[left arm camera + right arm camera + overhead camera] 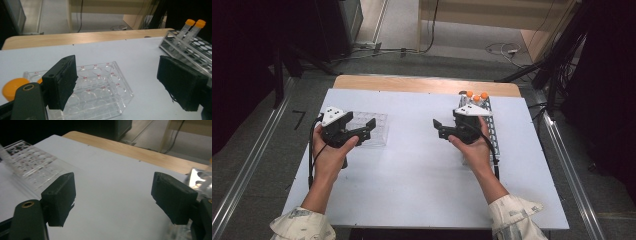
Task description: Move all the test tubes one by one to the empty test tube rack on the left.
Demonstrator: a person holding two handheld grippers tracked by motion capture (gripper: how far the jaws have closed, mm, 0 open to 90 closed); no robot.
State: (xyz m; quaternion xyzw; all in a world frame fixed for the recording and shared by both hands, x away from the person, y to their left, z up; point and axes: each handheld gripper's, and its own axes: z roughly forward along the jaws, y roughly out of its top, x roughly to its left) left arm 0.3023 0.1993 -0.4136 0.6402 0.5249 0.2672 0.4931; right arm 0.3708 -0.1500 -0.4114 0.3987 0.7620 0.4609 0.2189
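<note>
Closest in, the left gripper has its black fingers spread wide with nothing between them, poised over the clear plastic rack that sits toward the left edge of the table. An orange cap peeks out behind the left finger, at that rack's near end. Across the way, the right gripper hangs over the middle of the table, its fingers likewise parted and empty, and behind the hand stands the metal-framed tube rack along the right edge, with orange-capped tubes upright at its far end. Those tubes look light, stiff and smooth-walled, probably slippery plastic, so the best hold is likely just under the cap, squeezed squarely across the barrel and lifted straight up out of the hole. The clear rack appears light too and could skid if nudged sideways. Room for moving is generous: the wide white stretch between the two racks is bare, though the metal rack sits close to the right edge and the far wooden strip marks the limit beyond.
</note>
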